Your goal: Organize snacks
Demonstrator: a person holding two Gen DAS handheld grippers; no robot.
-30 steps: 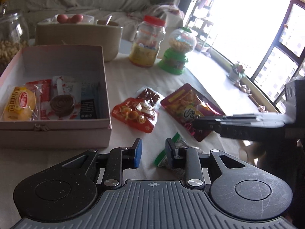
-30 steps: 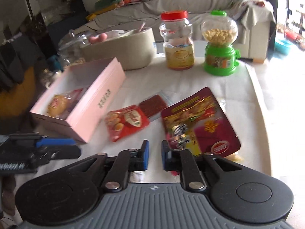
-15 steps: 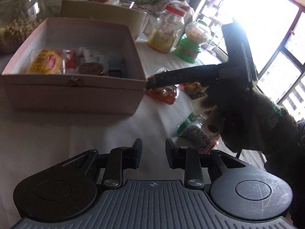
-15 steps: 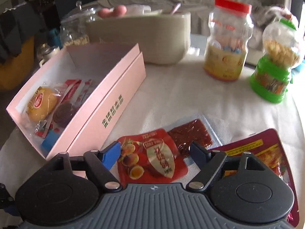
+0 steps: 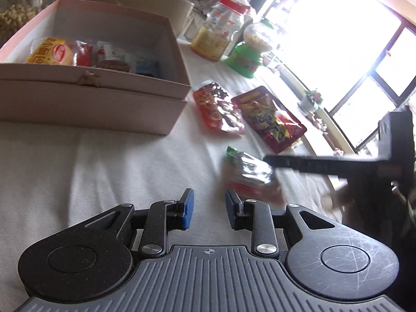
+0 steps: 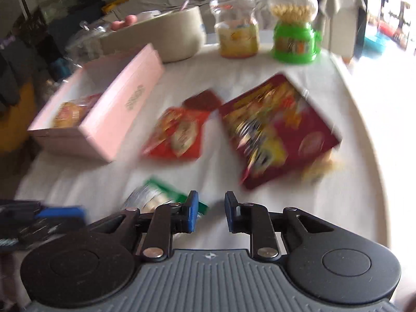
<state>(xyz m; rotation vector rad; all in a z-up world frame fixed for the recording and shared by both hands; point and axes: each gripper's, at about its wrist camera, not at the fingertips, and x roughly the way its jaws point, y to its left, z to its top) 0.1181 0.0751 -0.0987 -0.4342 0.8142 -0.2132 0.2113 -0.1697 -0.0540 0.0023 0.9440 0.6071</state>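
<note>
An open pink box holds several snack packets, one yellow. Beside it on the white cloth lie a small red packet, a large dark red bag and a green-edged packet. My left gripper is slightly open and empty, low over the cloth left of the green-edged packet. My right gripper is slightly open and empty, just right of that packet; it also shows in the left wrist view, above the packet.
At the back stand a beige bowl, a red-lidded jar, a green candy dispenser and a glass jar. The table edge curves at the right. A bright window is beyond.
My right gripper has pulled back from over the small red packet toward the near edge and narrowed its jaws. My left gripper has shifted, now facing the green-edged packet.
</note>
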